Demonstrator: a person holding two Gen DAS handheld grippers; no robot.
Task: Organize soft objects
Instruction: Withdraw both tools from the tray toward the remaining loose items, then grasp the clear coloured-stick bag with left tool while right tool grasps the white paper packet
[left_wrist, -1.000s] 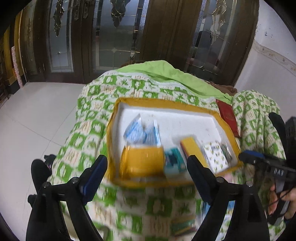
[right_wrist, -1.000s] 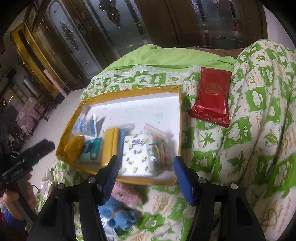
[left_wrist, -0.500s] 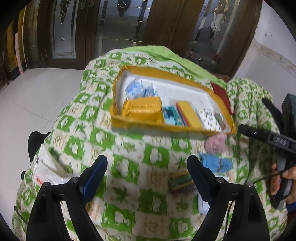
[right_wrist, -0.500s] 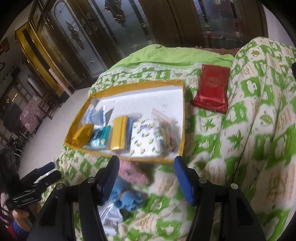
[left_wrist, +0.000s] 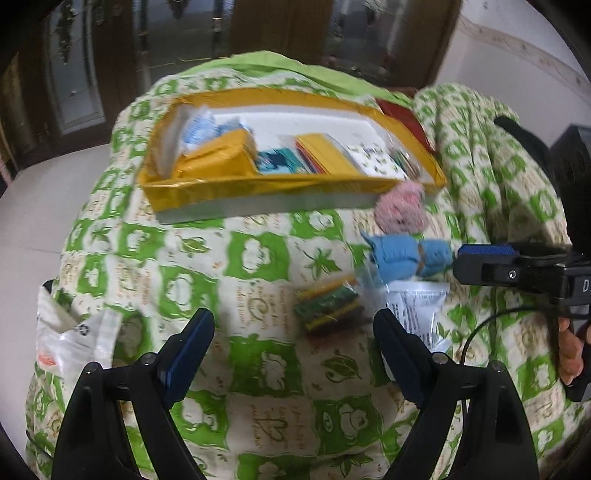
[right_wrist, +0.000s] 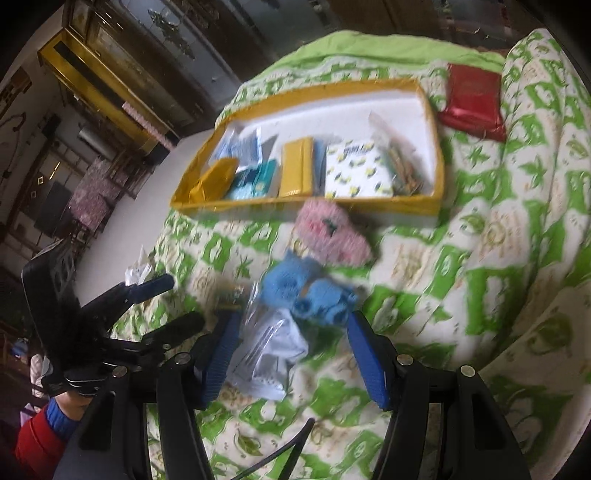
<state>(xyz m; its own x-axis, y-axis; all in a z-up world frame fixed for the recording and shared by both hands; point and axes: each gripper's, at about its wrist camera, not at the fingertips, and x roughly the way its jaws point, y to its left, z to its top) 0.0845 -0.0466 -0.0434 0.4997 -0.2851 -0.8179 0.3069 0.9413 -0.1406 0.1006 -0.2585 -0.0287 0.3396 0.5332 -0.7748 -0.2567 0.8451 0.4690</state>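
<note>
**Tray half filled, soft things still loose on the quilt**

A green-patterned quilt (left_wrist: 258, 258) covers the bed. On it sits the yellow-rimmed tray (left_wrist: 258, 184), its near half already packed with packets and small boxes, the far half bare. Just outside its near wall lie the pink knitted toy (right_wrist: 332, 236) and the blue knitted toy (right_wrist: 303, 288), then a clear sachet (right_wrist: 266, 354) and a small green-and-yellow packet (left_wrist: 327, 304). By my reading, these remain to be put away. The left gripper (left_wrist: 293, 343) and right gripper (right_wrist: 291, 354) both stand apart, holding nothing.
</note>
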